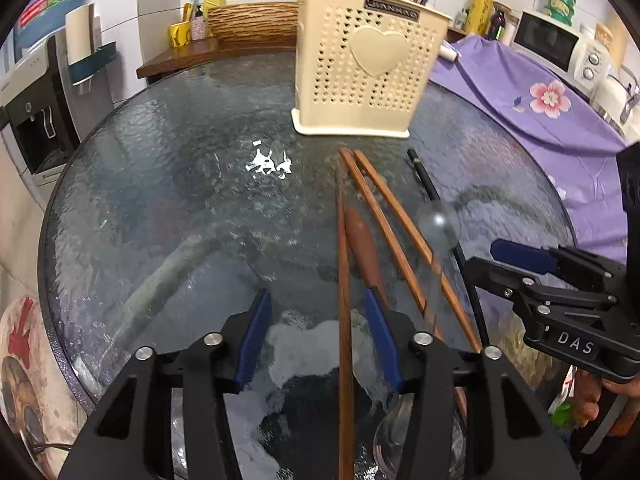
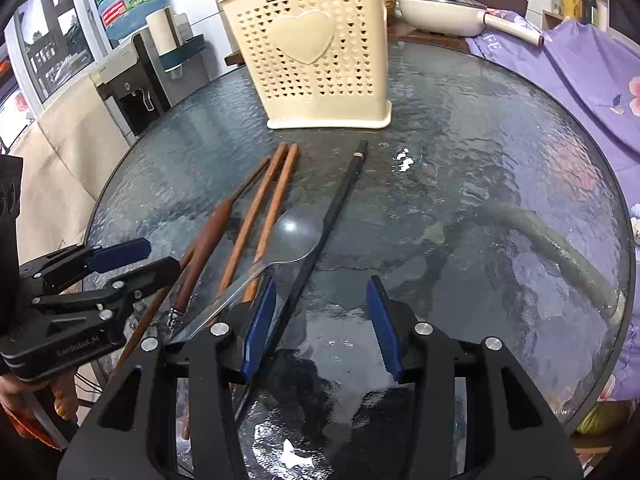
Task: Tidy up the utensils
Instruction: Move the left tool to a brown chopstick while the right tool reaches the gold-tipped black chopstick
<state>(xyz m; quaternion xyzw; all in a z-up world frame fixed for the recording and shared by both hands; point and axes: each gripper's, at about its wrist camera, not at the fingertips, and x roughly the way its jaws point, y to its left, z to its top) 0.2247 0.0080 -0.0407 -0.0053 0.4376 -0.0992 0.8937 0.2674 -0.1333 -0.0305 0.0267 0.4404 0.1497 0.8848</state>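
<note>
A cream perforated utensil holder [image 1: 360,76] with a heart stands at the far side of the round glass table [image 1: 160,200]; it also shows in the right wrist view [image 2: 316,60]. Brown wooden chopsticks [image 2: 260,216], a wooden-handled utensil [image 2: 204,244], a metal spoon [image 2: 292,236] and a black chopstick [image 2: 336,208] lie in front of it. My left gripper [image 1: 316,328] is open, low over a brown chopstick [image 1: 343,280] that runs between its fingers. My right gripper [image 2: 320,320] is open, with the black chopstick beside its left finger [image 2: 260,312].
A purple flowered cloth [image 1: 540,100] covers the counter to the right, with a microwave [image 1: 556,44] behind it. A water dispenser [image 1: 36,108] stands left of the table. A wicker basket [image 1: 256,20] sits on a wooden shelf behind. A white pan [image 2: 444,12] rests behind the holder.
</note>
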